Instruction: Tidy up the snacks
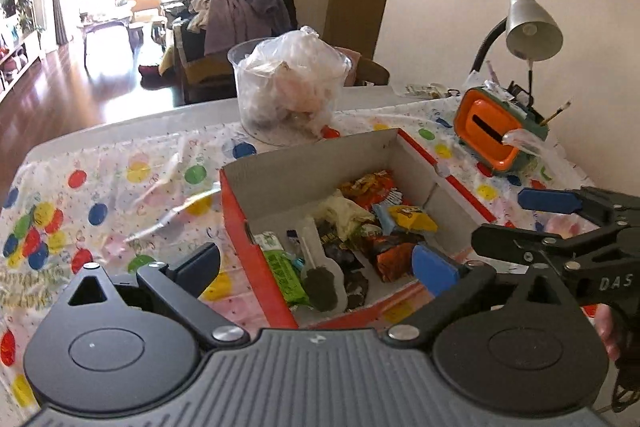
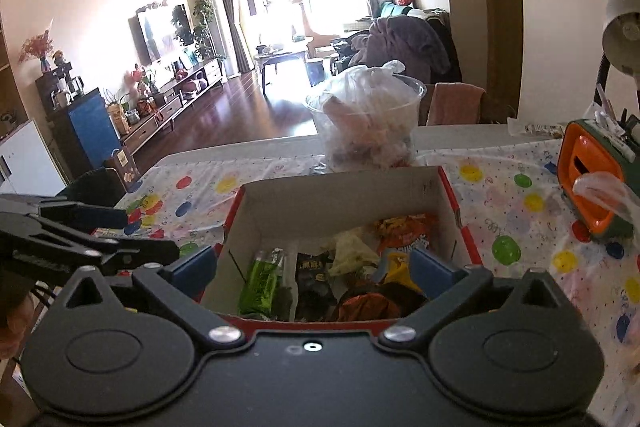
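An open red cardboard box [image 1: 236, 223] [image 2: 448, 183] stands on the table and holds several snack packs: a green pack [image 1: 286, 277] [image 2: 262, 281], a dark lollipop [image 1: 318, 287], a black pack [image 2: 314, 277], an orange bag [image 1: 376, 187] [image 2: 404, 231] and a yellow pack [image 1: 412, 219]. My left gripper [image 1: 320, 263] is open and empty above the box's near end. My right gripper [image 2: 312, 267] is open and empty, at the box's near edge. The right gripper shows in the left wrist view [image 1: 492, 231], open beside the box's right wall. The left gripper shows at the left of the right wrist view [image 2: 112, 227].
A clear plastic tub [image 1: 288, 91] [image 2: 368, 123] stuffed with plastic bags stands behind the box. An orange and green holder [image 1: 496, 129] [image 2: 592, 179] and a desk lamp [image 1: 528, 27] stand at the right by the wall. A dotted cloth [image 1: 112, 187] covers the table.
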